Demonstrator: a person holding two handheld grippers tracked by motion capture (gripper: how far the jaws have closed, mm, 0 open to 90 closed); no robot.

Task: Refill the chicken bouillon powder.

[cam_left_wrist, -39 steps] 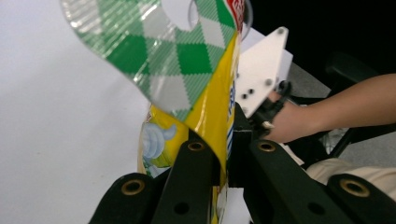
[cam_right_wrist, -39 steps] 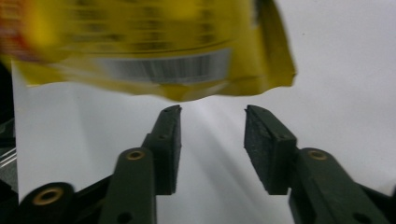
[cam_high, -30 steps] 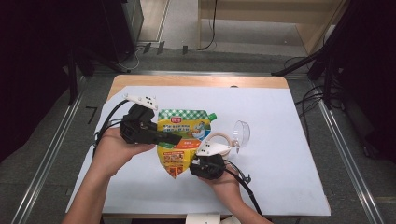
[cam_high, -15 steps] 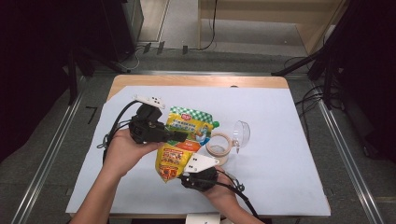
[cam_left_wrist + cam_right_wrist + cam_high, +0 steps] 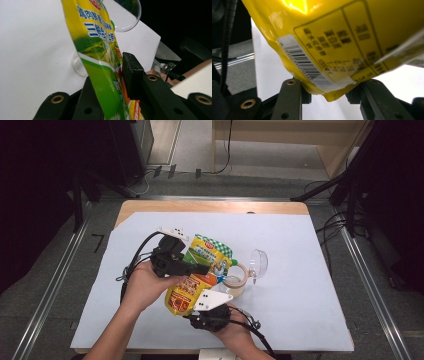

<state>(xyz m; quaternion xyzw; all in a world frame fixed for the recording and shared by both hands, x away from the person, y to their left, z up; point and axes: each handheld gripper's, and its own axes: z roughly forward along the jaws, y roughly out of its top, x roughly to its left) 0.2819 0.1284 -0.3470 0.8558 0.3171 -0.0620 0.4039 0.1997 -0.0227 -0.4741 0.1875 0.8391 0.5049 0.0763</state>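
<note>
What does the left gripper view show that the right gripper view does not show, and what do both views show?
Left gripper view: the pouch's green and yellow printed front, standing edge-on between the left tongs, and a clear plastic cup lying on the white sheet.

Right gripper view: the pouch's yellow back with its barcode label, its lower edge between the right tongs.

Both: the same pouch, and the white sheet under it.

Lab, paper-covered table [image 5: 300, 270], floor cables [image 5: 335, 222], aluminium rails [image 5: 45, 300]
</note>
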